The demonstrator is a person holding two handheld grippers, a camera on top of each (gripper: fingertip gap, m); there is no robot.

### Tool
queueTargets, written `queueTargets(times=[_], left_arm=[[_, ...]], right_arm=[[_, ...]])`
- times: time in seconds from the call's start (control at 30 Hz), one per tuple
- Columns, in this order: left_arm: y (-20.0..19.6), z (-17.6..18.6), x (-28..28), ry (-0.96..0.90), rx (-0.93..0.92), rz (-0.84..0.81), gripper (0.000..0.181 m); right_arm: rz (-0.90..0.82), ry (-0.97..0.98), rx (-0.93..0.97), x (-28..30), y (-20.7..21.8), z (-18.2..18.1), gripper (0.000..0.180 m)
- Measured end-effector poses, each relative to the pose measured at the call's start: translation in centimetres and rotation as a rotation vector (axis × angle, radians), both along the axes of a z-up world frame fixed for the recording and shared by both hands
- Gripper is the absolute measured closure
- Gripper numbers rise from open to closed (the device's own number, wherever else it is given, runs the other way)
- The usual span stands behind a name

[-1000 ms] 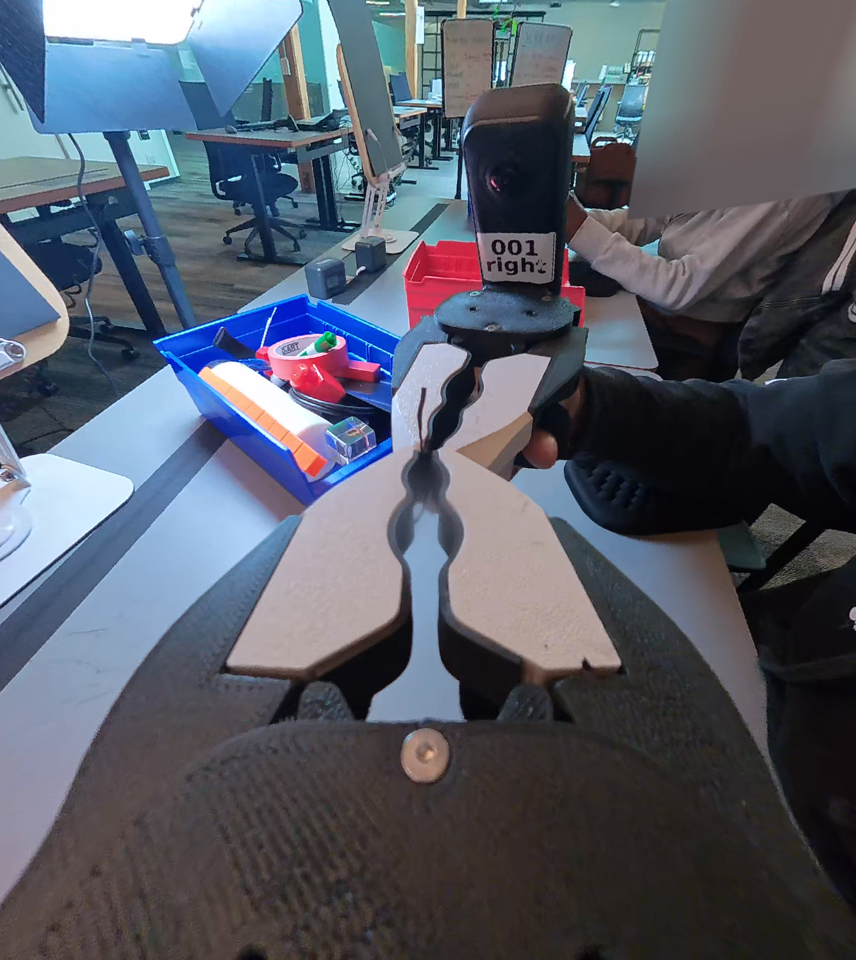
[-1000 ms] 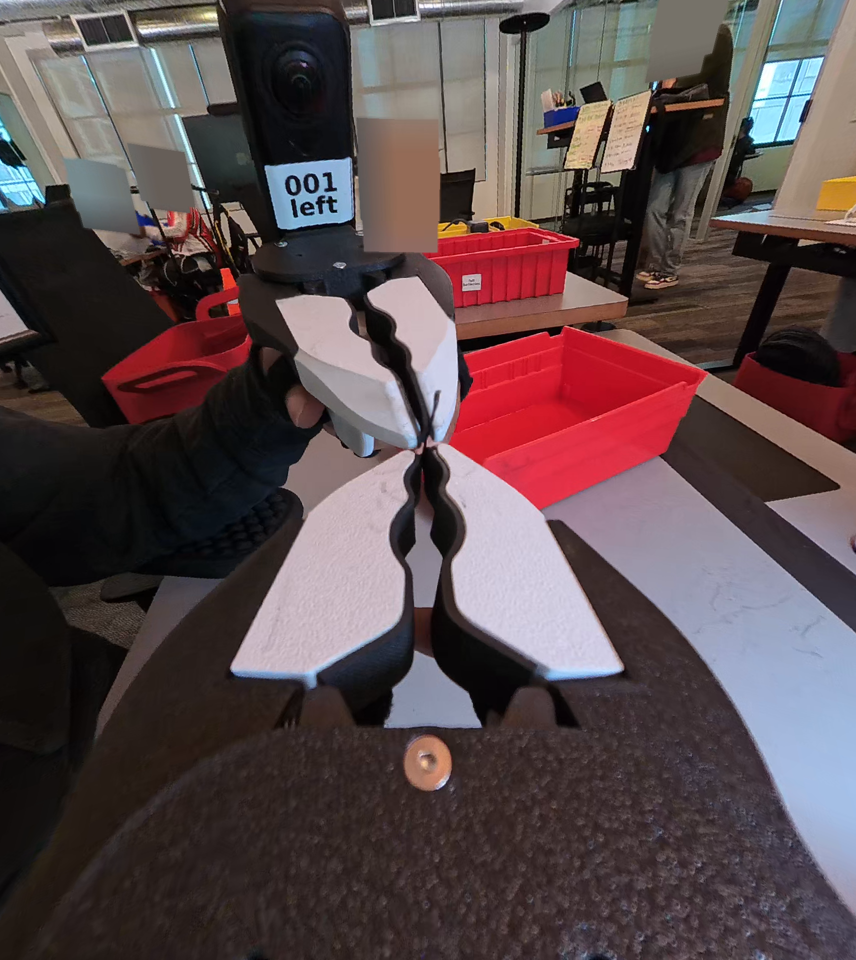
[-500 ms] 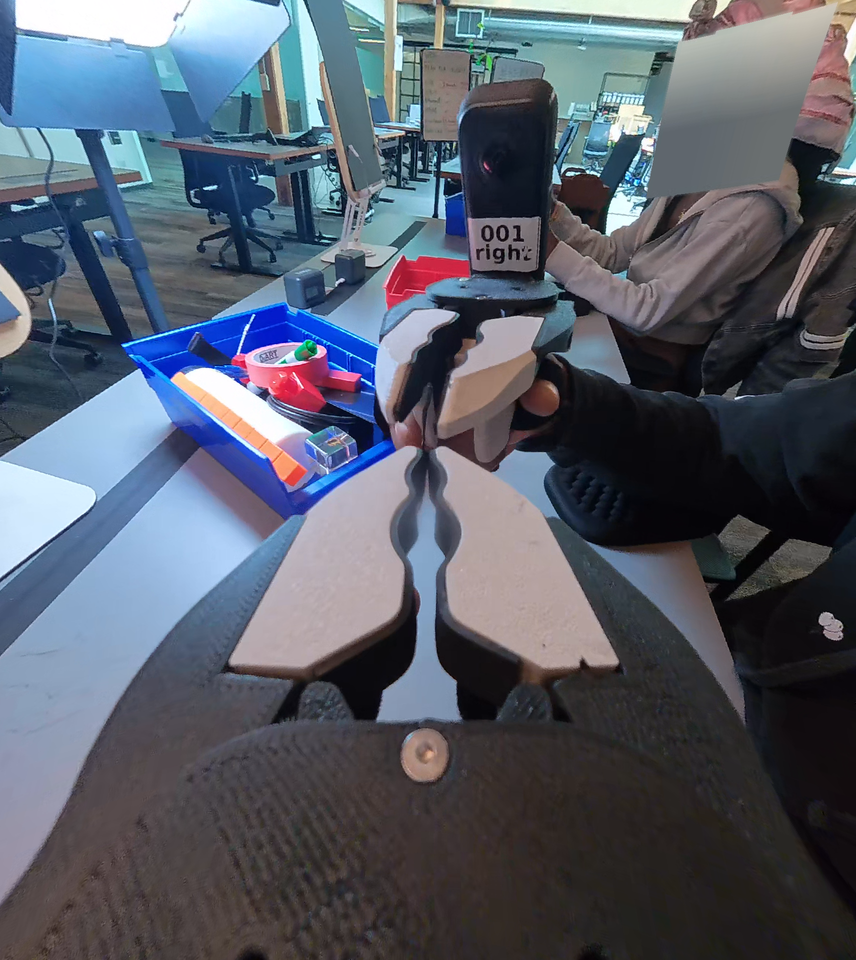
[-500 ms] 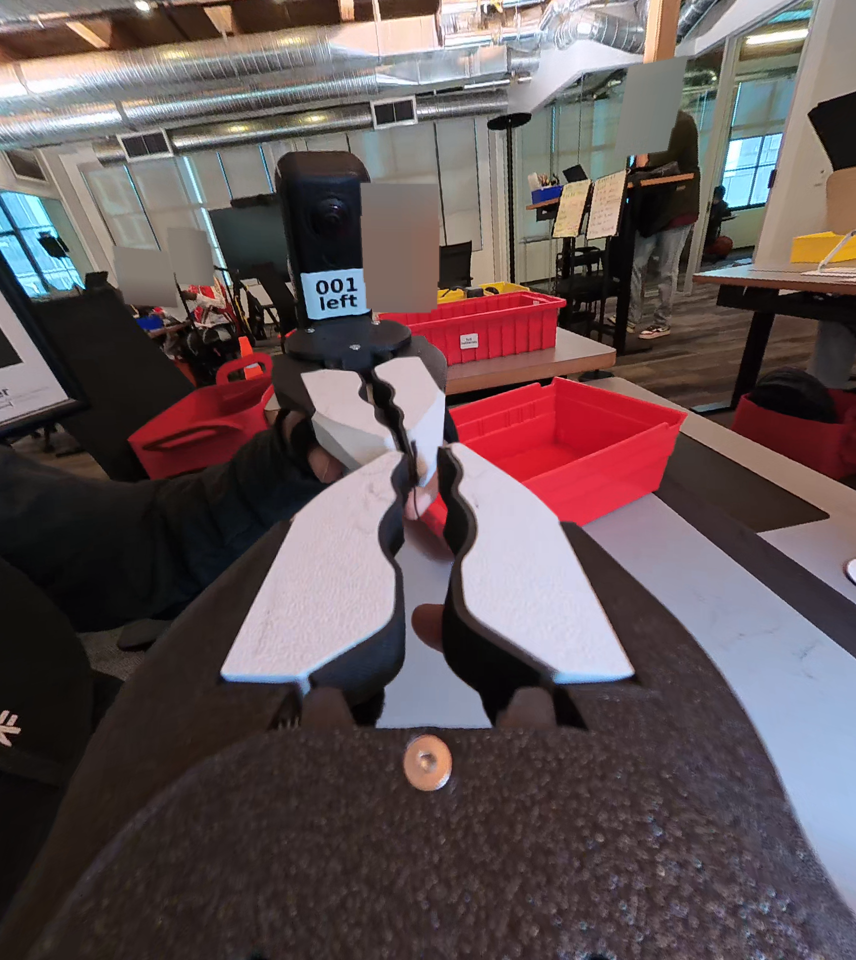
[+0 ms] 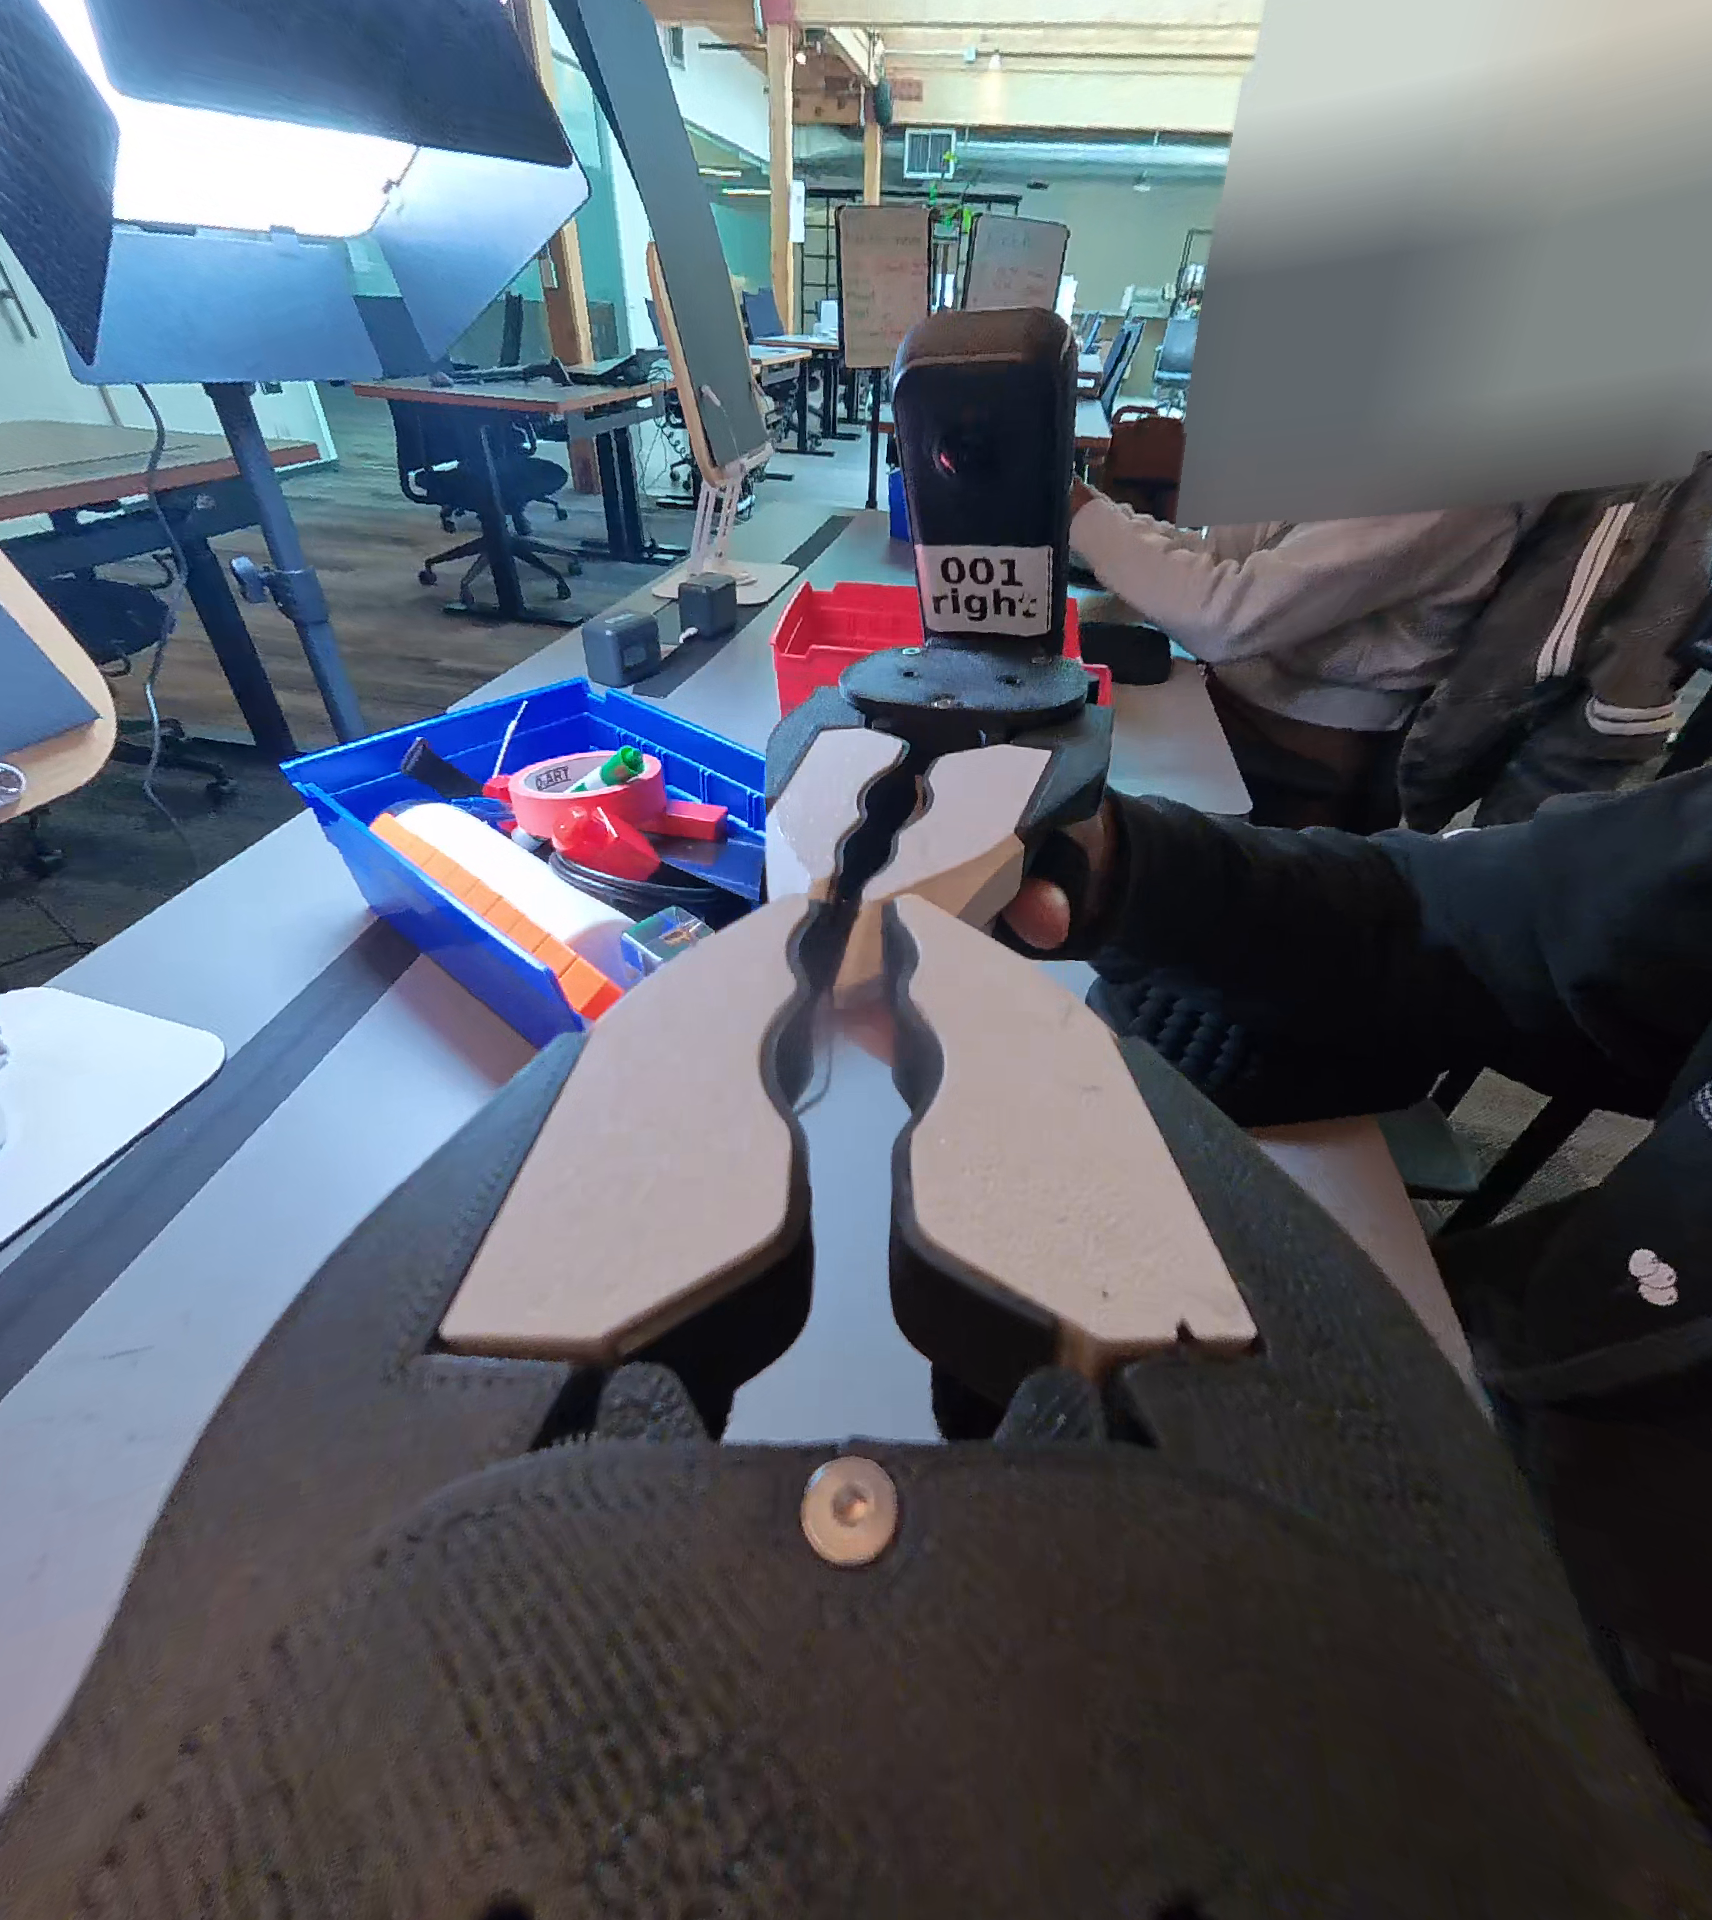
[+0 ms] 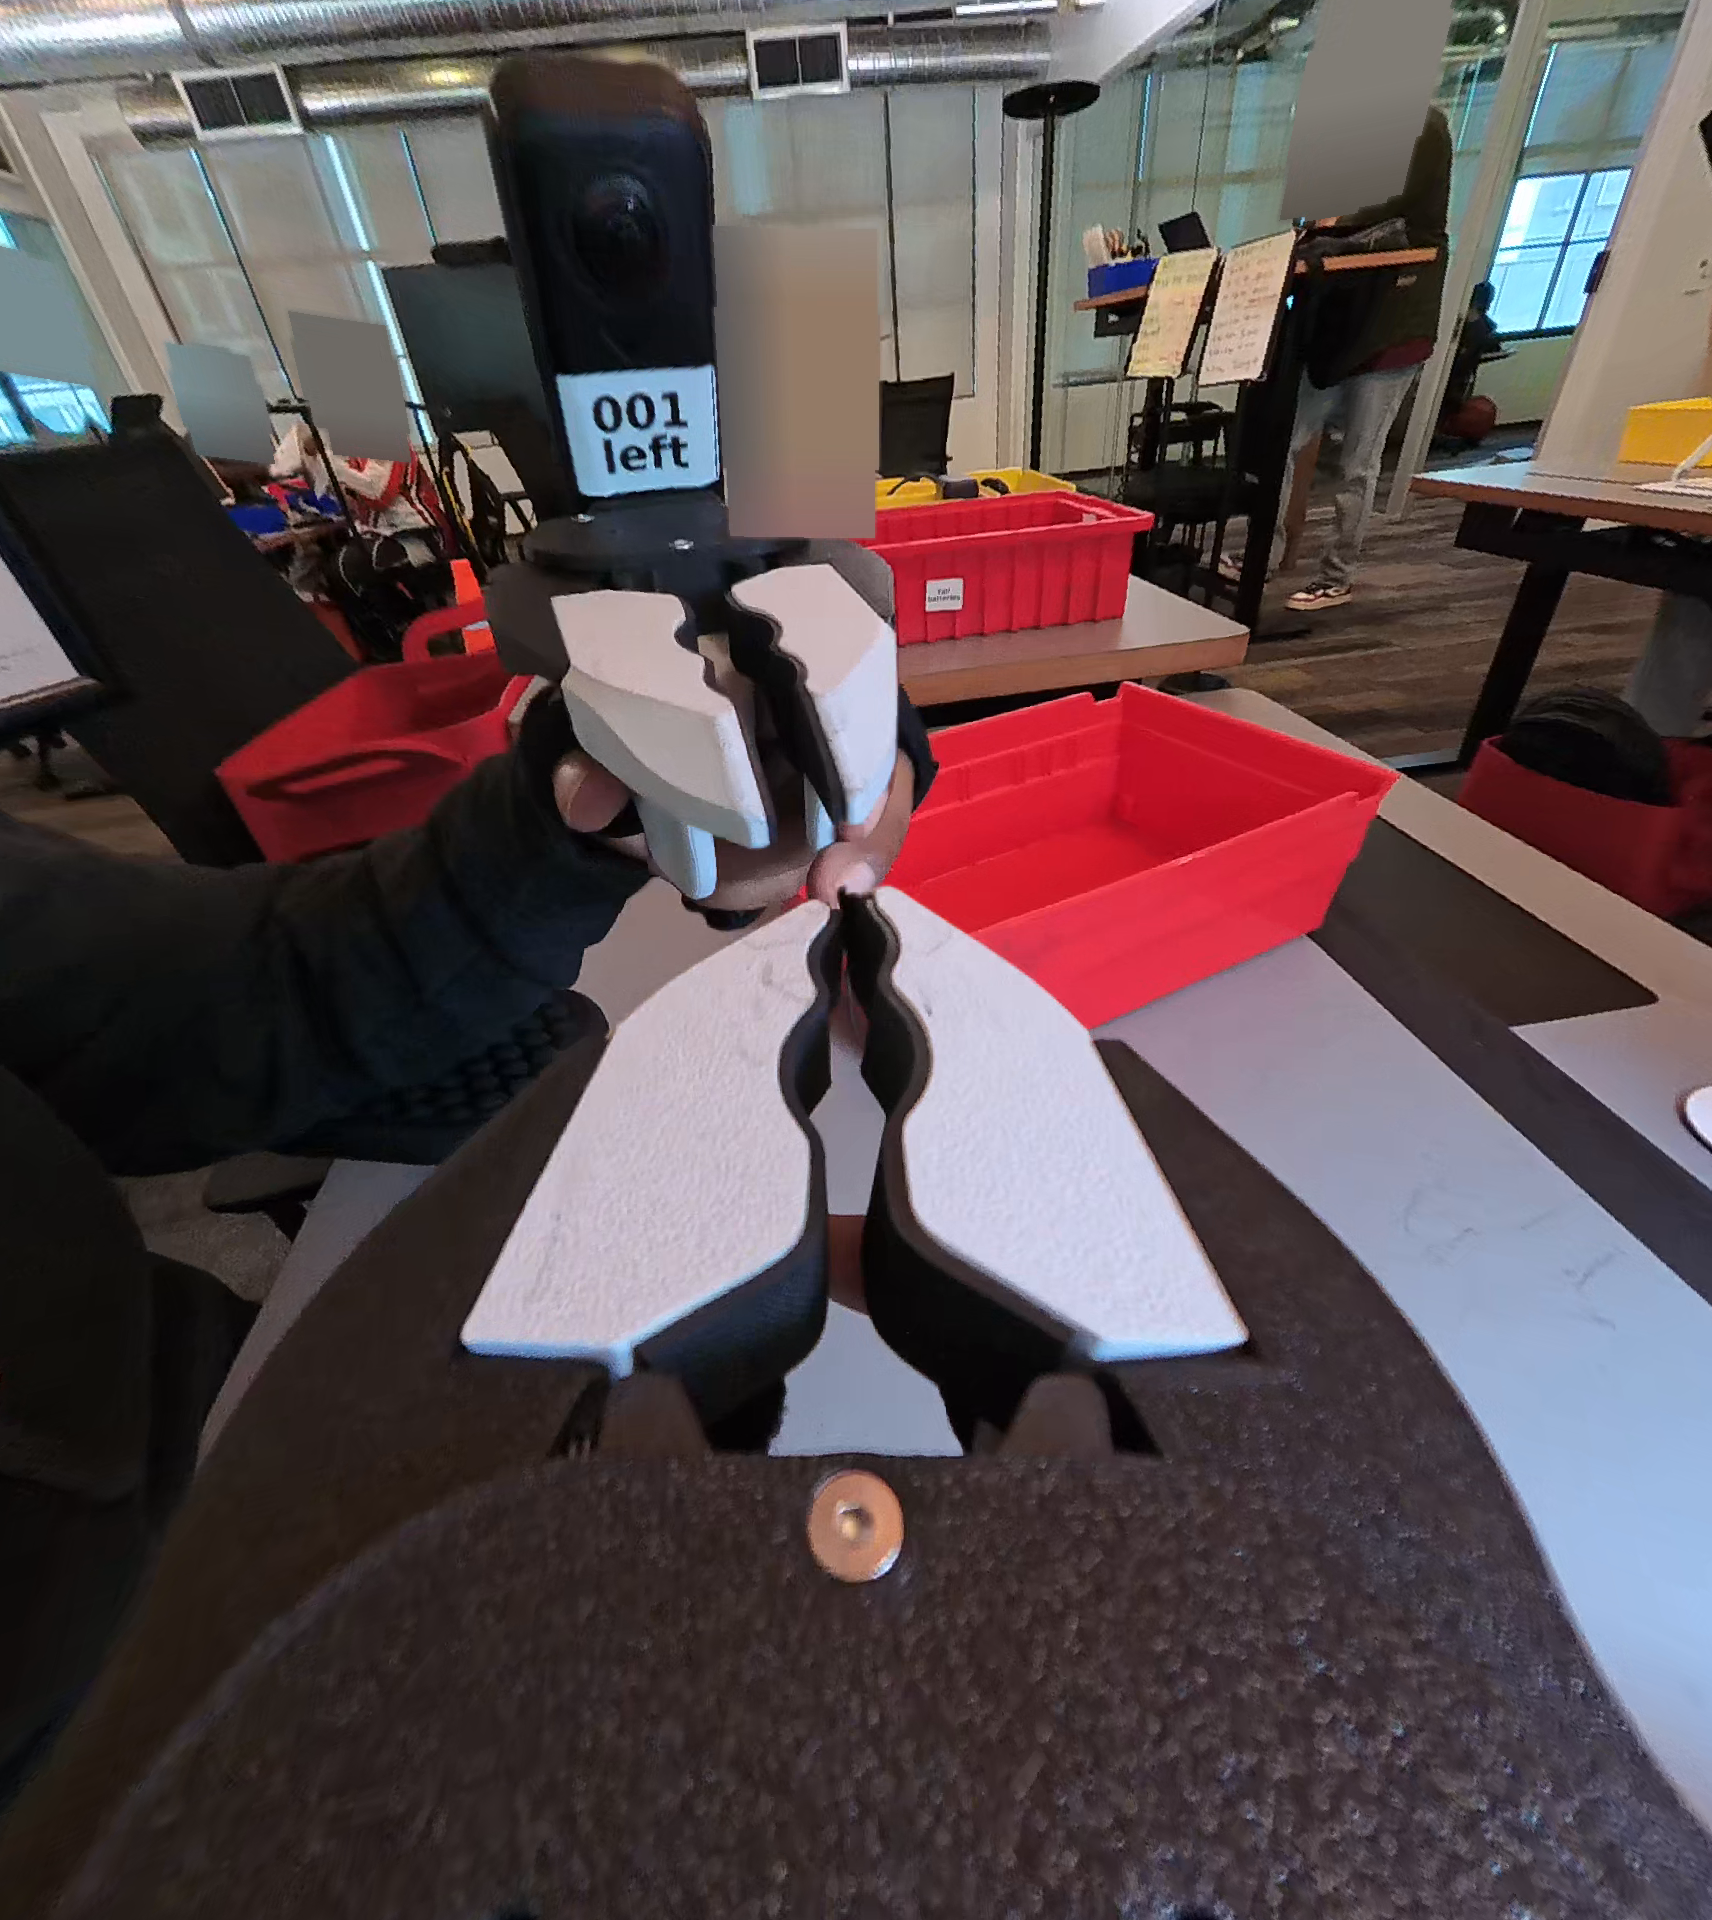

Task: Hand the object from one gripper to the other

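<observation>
Left gripper (image 5: pixel 847 920): near in its own view, the white, rough-faced fingers with wavy black inner edges stand slightly parted, clamping nothing.
Thin dark strand (image 5: pixel 814 1075): the task's object, a fine curved thread hanging in the gap between the left gripper's fingers; only the left wrist view shows it.
Right gripper (image 6: pixel 844 912): tips pressed together; in the left wrist view (image 5: pixel 847 888) the strand trails down from them.
Opposing pose: the two grippers meet tip to tip above the grey table (image 5: pixel 239 956), each upright under a black camera post.
Hands: a black fingerless glove (image 6: pixel 571 821) wraps the left gripper's grip; bare fingertips show.
Blue bin (image 5: pixel 436 894): left view only, cluttered.
Red bin (image 6: pixel 1195 883): right view, smooth plastic.
</observation>
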State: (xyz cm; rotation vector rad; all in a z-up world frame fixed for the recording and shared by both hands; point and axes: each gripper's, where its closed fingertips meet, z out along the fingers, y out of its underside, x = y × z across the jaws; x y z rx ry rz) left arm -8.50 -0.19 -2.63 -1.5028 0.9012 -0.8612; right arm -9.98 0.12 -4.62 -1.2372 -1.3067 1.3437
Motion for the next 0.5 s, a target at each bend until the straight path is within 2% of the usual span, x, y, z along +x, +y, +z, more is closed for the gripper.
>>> queueTargets(times=[0.2,0.5], left_arm=[[0.3,-1.6,0.4,0.102,0.004,0.021,0.172],[0.5,-1.9,0.2,0.139,0.013,0.04,0.181]], right_arm=[[-0.02,-0.049,0.042,-0.5,0.0,-1.0,0.179],[-0.05,-0.079,0.108,-0.5,0.0,-1.3,0.179]])
